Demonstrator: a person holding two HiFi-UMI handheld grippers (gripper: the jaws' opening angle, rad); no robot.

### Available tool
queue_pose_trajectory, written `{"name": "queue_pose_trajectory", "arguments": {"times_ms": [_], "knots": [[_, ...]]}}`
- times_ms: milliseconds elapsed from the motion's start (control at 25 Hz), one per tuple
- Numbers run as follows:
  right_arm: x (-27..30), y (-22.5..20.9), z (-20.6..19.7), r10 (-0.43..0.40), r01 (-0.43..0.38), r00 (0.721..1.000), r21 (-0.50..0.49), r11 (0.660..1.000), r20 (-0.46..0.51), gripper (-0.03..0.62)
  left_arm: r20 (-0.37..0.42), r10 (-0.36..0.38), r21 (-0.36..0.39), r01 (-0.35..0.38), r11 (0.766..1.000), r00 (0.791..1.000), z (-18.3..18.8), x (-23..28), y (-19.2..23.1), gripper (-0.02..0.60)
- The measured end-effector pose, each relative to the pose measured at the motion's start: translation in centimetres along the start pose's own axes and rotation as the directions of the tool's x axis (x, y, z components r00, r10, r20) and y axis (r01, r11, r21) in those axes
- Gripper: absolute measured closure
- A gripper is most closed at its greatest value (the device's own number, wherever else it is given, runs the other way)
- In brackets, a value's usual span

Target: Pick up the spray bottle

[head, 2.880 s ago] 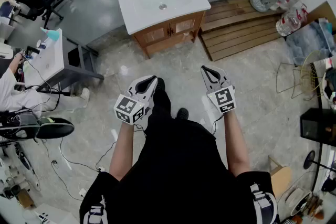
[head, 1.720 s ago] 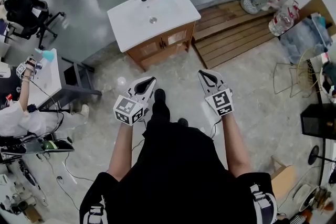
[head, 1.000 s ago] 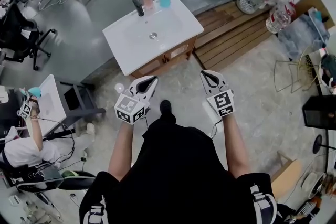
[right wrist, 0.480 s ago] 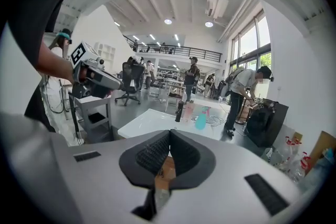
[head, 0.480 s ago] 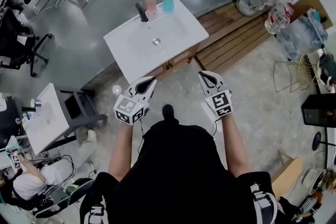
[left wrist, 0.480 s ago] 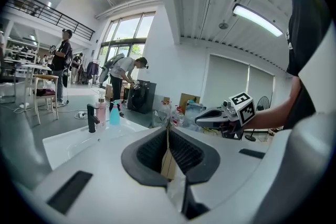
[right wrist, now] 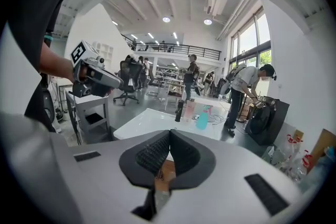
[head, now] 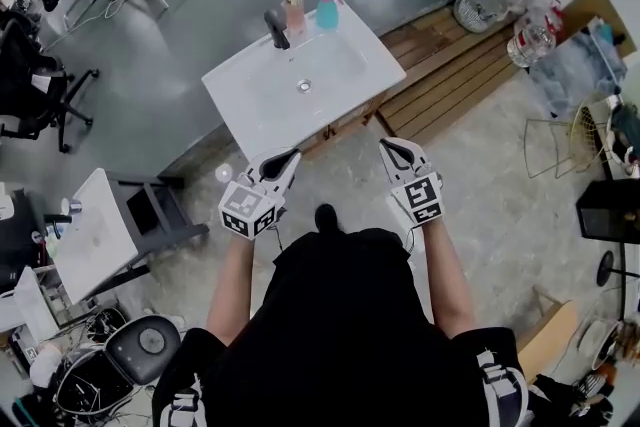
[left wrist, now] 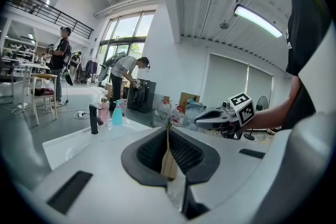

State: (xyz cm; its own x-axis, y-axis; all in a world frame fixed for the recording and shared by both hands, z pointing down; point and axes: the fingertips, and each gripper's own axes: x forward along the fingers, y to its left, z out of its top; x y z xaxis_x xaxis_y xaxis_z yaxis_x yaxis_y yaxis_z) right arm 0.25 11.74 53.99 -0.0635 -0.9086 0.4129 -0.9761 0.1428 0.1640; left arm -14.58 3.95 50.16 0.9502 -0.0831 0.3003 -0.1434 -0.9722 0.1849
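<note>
1. Grey workshop floor [head: 520,185] spreads all around the person. Desks and chairs stand off to the left, and a wooden pallet [head: 455,60] lies to the right of the washstand.
2. White-topped washstand [head: 350,87] on a wooden cabinet stands just ahead of both tools, its basin facing the person. Neither tool touches it.
3. Left gripper [head: 294,154] and right gripper [head: 384,144] are held side by side near the front edge of the washstand, apart from each other. Each has its jaws pressed together with nothing between them.
4. Teal spray bottle [head: 327,8] stands upright at the far rim of the washstand, well apart from both tools. A pink pump bottle [head: 293,8] stands just beside it, and a black tap [head: 277,27] stands on the pump bottle's other side.
5. Risks, as I judge them:
   - Closed jaws cannot go round the bottle. Arriving shut would only shove it, and a light bottle on the back rim could tip off behind the washstand.
   - The pump bottle stands so close that a widely opened jaw on that side could knock it over.
   - A grip high on the trigger head could squeeze out spray or let the body swing, so the body looks the safer place to grip.
</note>
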Motion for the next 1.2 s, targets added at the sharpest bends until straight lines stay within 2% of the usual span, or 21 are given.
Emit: {"name": "queue_pose_trajectory", "arguments": {"times_ms": [400, 720, 1200], "knots": [[2.8, 0.0, 0.6, 0.003, -0.003, 1.0, -0.003, 1.0, -0.011, 0.577, 0.001, -0.012, 0.005, 0.012, 1.0, 1.0, 0.4, 0.3, 2.9, 0.552], [3.7, 0.3, 0.9, 0.009, -0.01, 1.0, -0.014, 1.0, -0.014, 0.577, -0.002, -0.013, 0.006, 0.013, 1.0, 1.0, 0.2, -0.2, 3.5, 0.552], [7.6, -2.7, 1.8, 0.048, -0.048, 0.999, -0.043, 0.998, -0.001, 0.577, 0.011, 0.043, -0.008, -0.043, 0.999, 0.999, 1.1, 1.3, 6.6, 0.552]]}}
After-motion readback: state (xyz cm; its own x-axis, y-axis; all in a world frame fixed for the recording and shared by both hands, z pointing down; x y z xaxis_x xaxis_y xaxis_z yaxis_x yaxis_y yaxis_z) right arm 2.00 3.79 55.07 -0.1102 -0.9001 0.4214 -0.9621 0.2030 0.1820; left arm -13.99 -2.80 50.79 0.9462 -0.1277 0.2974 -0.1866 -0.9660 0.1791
